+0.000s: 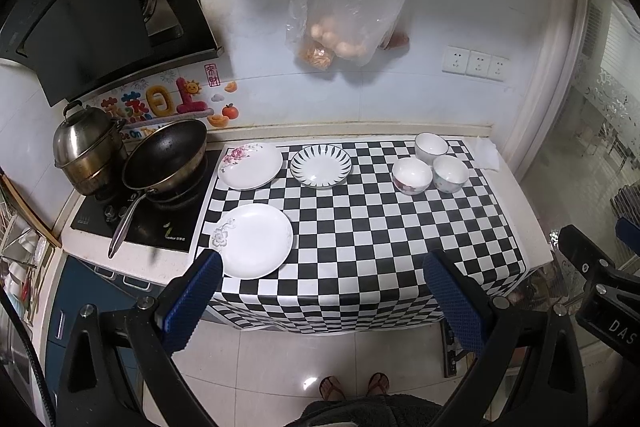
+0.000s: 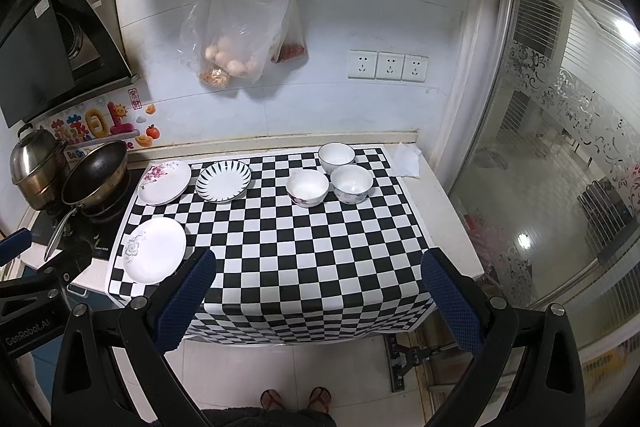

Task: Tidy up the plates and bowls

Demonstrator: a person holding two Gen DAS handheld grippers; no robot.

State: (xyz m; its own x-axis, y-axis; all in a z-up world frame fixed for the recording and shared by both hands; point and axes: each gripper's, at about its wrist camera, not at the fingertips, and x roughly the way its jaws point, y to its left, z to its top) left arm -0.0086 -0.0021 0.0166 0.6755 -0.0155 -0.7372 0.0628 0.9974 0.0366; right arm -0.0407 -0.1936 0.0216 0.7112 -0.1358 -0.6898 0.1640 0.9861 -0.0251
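Three plates lie on the checkered cloth (image 1: 360, 227): a white plate with a grey flower (image 1: 254, 241) at the front left, a pink-flowered plate (image 1: 250, 165) behind it, and a black-striped plate (image 1: 321, 165) beside that. Three bowls stand at the back right: a pink-flowered bowl (image 1: 412, 176), a blue-patterned bowl (image 1: 450, 173) and a plain white bowl (image 1: 431, 147). My left gripper (image 1: 322, 301) is open and empty above the counter's front edge. My right gripper (image 2: 320, 303) is open and empty, also at the front edge. In the right wrist view the plates (image 2: 155, 255) lie left and the bowls (image 2: 307, 187) centre.
A black wok (image 1: 166, 159) and a steel steamer pot (image 1: 88, 151) stand on the stove at left. A plastic bag of eggs (image 1: 344, 23) hangs on the wall. A crumpled tissue (image 1: 486, 153) lies at the counter's back right. A glass door (image 2: 560, 147) is at right.
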